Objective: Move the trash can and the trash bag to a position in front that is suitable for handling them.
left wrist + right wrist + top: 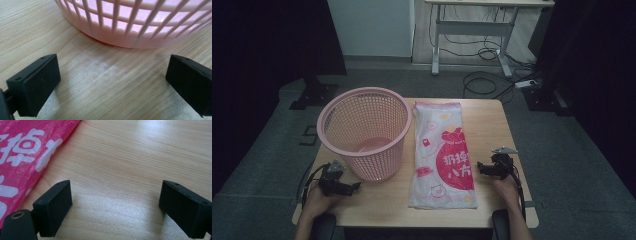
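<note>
Item: flat pink-and-white printed plastic bag (443,155), lying unopened on the pale wooden table (492,125). Its long axis is running away from the person, from the near edge toward the far one. It is sitting just beside the round pink plastic lattice basket (364,131), on that basket's right, apart from it or barely meeting it at the rim.

Right gripper (483,167): resting low at the bag's right edge, near its nearer half, jaws pointing leftward at it. In the right gripper view the jaws are standing wide apart over bare wood, holding nothing, with the bag's red print (22,157) just off the left jaw. This looks like the nearer hand for a pinch on that edge.

Left gripper (354,187): lying at the near left, jaws aimed right, toward the basket's foot. In the left gripper view the basket wall (130,25) is rising just ahead; jaws spread, empty.

Both forearms are entering low from the near side, wrists level with the tabletop.
</note>
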Demonstrator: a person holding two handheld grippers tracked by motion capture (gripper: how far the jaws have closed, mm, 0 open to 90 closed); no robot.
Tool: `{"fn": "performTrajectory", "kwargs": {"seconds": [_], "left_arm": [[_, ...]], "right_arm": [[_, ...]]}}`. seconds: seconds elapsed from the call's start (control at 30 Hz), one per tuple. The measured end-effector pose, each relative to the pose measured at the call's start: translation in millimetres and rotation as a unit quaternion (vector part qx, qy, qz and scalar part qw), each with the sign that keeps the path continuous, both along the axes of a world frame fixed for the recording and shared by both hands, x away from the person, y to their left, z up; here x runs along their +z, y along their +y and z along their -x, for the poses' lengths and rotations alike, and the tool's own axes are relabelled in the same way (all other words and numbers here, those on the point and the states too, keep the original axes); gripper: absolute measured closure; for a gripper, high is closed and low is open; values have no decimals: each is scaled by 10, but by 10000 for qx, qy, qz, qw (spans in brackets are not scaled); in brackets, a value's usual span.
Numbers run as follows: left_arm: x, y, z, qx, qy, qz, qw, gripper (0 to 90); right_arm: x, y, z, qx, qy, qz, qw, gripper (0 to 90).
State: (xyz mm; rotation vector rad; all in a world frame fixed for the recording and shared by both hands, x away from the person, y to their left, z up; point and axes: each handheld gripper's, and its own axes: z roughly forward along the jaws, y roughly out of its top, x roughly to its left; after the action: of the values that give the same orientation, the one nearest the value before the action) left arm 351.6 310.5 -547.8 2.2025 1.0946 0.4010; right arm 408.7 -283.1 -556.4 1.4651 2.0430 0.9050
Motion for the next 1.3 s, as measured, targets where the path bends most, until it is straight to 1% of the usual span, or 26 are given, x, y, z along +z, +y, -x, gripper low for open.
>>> {"fn": "performTrajectory", "kwargs": {"seconds": [0.13, 0.33, 0.37, 0.43, 0.47, 0.53, 0.63, 0.67, 0.7, 0.73, 0.77, 0.8, 0.83, 0.87, 0.9, 0.93, 0.97, 1.0, 1.03, 1.07, 1.1, 1.17, 1.2, 1.23, 1.27, 1.3], "left_arm": [[-1, -27, -3, 133, -6, 0, 9999, 0], [-1, -25, -10, 105, -7, -3, 9999, 0], [-1, -27, -5, 133, -8, -4, 9999, 0], [-1, -29, -2, 151, -5, 0, 9999, 0], [-1, -30, 1, 168, -4, -1, 9999, 0], [1, -37, 12, 221, 4, -5, 9998, 0], [0, -38, 18, 236, 1, -2, 9997, 0], [0, -38, 20, 239, -4, -5, 9997, 0], [0, -39, 22, 238, -3, -5, 9997, 0], [0, -39, 23, 231, 1, -1, 9997, 0], [0, -40, 24, 231, 1, -1, 9997, 0], [0, -40, 24, 231, 1, -1, 9997, 0], [0, -40, 24, 230, 2, -2, 9997, 0], [0, -41, 23, 228, 2, -1, 9997, 0], [0, -43, 22, 225, 3, -2, 9997, 0], [0, -48, 17, 219, 6, 3, 9998, 0], [0, -48, 17, 219, 6, 3, 9998, 0], [0, -50, 16, 225, 2, -5, 9997, 0], [0, -51, 16, 225, 0, -6, 9997, 0], [0, -51, 15, 225, 0, -6, 9997, 0], [0, -51, 15, 225, 0, -6, 9997, 0], [1, -53, 13, 223, 1, -7, 9998, 0], [0, -56, 10, 220, -6, -7, 9998, 0], [-1, -57, 9, 217, -6, -2, 9998, 0], [-1, -57, 9, 217, -6, -2, 9998, 0], [0, -57, 9, 219, -2, -7, 9998, 0]], "right_arm": [[0, 5, -2, -2, -4, 9, 10000, 108], [6, 8, -6, 87, 0, 18, 10000, 127], [13, 7, -2, 148, 29, 30, 9999, 132], [17, 6, 2, 168, 47, 34, 9998, 133], [29, -1, 11, 261, 103, 57, 9996, 137], [34, -8, 18, 293, 136, 67, 9995, 132], [51, -6, 20, 351, 246, 99, 9990, 125], [51, -6, 20, 351, 246, 99, 9990, 125], [72, 3, 16, 384, 344, 148, 9986, 126], [72, 3, 16, 384, 344, 148, 9986, 126], [99, 21, 13, 504, 418, 177, 9977, 125], [118, 28, 4, 583, 502, 109, 9970, 125], [118, 28, 4, 583, 502, 109, 9970, 125], [143, 41, -5, 662, 570, 30, 9962, 125], [215, 91, -17, 776, 518, -16, 9956, 126], [252, 127, -31, 856, 471, -23, 9952, 128], [252, 127, -31, 856, 471, -23, 9952, 128], [286, 169, -48, 923, 463, -13, 9946, 132], [340, 254, -97, 1019, 442, 20, 9938, 159], [359, 294, -129, 1063, 450, 29, 9933, 180], [359, 294, -129, 1063, 450, 29, 9933, 180], [384, 374, -194, 1131, 502, -1, 9923, 223], [388, 452, -254, 1164, 501, 7, 9919, 260], [379, 485, -284, 1205, 488, 10, 9915, 293], [379, 485, -284, 1205, 488, 10, 9915, 293], [349, 546, -343, 1242, 549, -52, 9907, 345]]}}
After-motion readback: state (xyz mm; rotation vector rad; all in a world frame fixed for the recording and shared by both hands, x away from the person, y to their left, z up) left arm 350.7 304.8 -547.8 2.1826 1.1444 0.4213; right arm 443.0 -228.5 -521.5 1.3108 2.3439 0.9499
